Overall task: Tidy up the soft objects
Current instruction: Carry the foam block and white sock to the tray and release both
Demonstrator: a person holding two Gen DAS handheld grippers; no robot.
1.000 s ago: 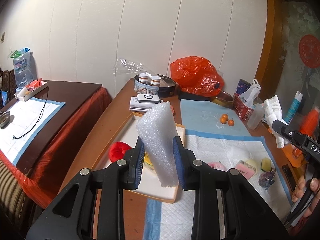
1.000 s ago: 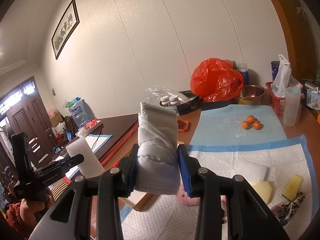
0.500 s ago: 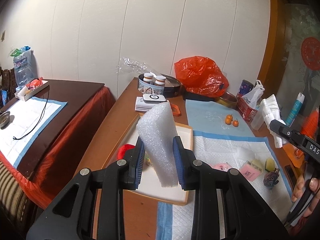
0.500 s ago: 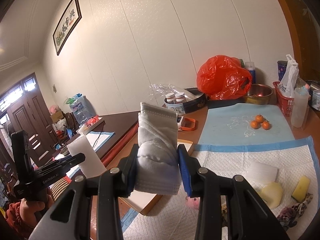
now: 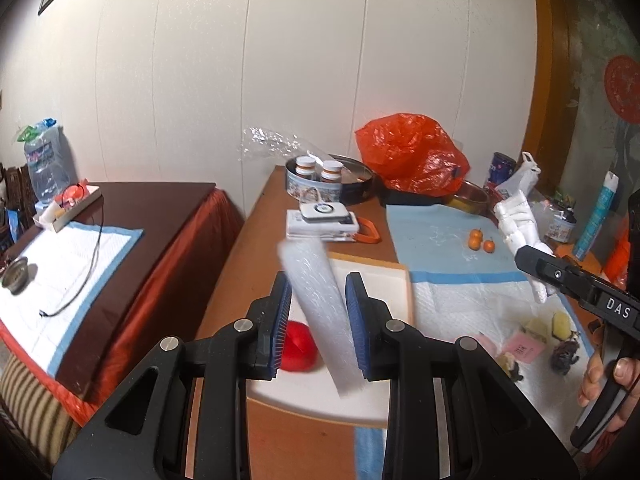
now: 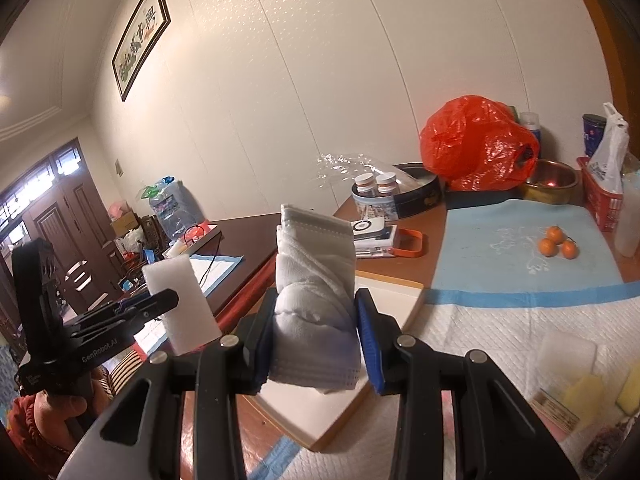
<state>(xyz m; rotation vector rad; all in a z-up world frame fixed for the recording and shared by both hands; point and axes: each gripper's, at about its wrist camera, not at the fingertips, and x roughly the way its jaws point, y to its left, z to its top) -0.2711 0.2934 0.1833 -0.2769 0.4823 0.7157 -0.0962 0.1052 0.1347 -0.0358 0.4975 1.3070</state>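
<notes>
A lived-in home room: a framed calligraphy picture (image 6: 141,38) hangs on the panelled wall, a wooden door (image 6: 60,236) stands at the far end, and the wooden desk (image 5: 256,248) carries an orange plastic bag (image 5: 412,160), tangerines (image 5: 481,241) and a biscuit tin (image 5: 328,182)

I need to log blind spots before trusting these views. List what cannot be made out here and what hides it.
- Left wrist view: the white foam strip is motion-blurred, and the left gripper may be letting go of it; grip unclear.
- Left wrist view: the red soft object in the white tray is partly hidden by a finger.
- Left wrist view: small items near the pink card are too small to identify.
- Right wrist view: the tray floor is covered by the folded white cloth.
</notes>
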